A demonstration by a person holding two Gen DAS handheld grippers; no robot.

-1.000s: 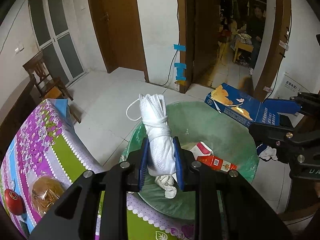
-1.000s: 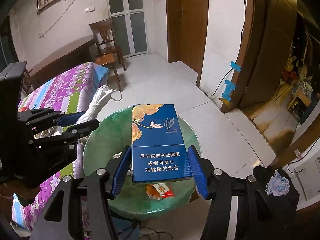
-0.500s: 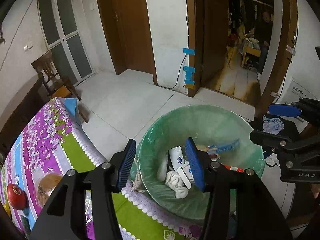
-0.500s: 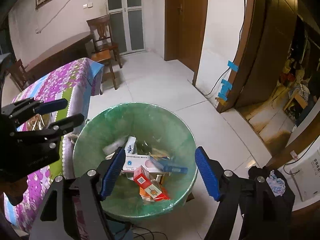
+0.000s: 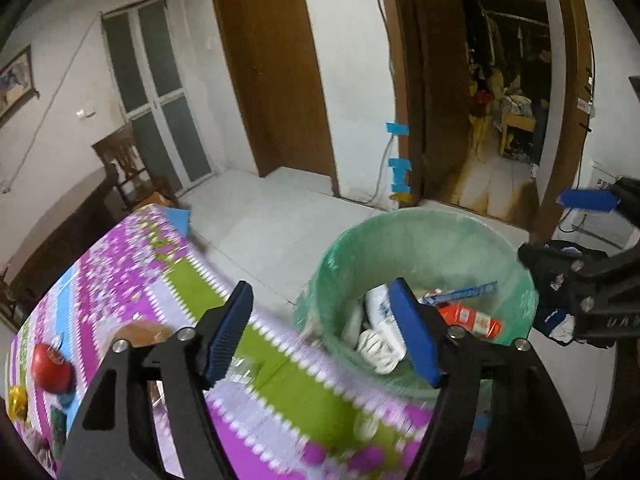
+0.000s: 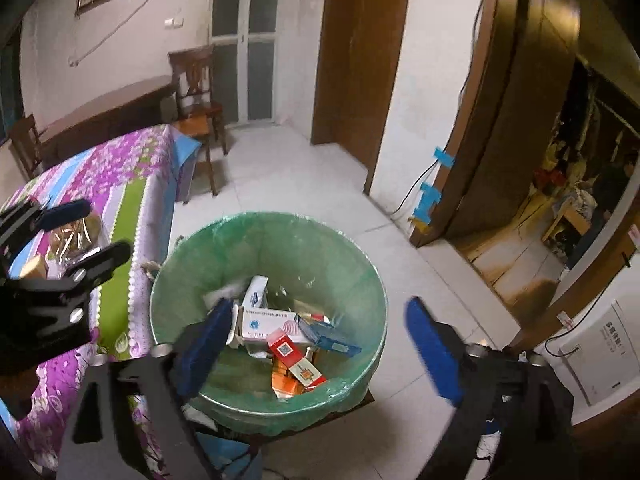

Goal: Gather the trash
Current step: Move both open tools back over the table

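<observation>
A bin lined with a green bag (image 6: pixel 280 236) stands on the floor beside the table; it also shows in the left wrist view (image 5: pixel 432 236). Inside lie a blue carton (image 6: pixel 328 338), red and white packs (image 6: pixel 296 362), a white box (image 6: pixel 268 322) and a white cloth bundle (image 5: pixel 378 350). My left gripper (image 5: pixel 322 332) is open and empty, over the table edge and the bin's left rim. My right gripper (image 6: pixel 320 348) is open and empty, above the bin's near side.
The table with a purple, green and blue floral cloth (image 5: pixel 120 264) holds a red apple (image 5: pixel 51 362) and a wrapped bun (image 5: pixel 140 332). A wooden chair (image 6: pixel 196 92) stands behind it. A doorway (image 6: pixel 560 184) opens on the right. White tiled floor (image 6: pixel 288 176) surrounds the bin.
Both grippers opened and dropped their loads: the white cloth bundle and the blue carton now lie in the bin. Both grippers have since pulled back, the left one swinging toward the table.
</observation>
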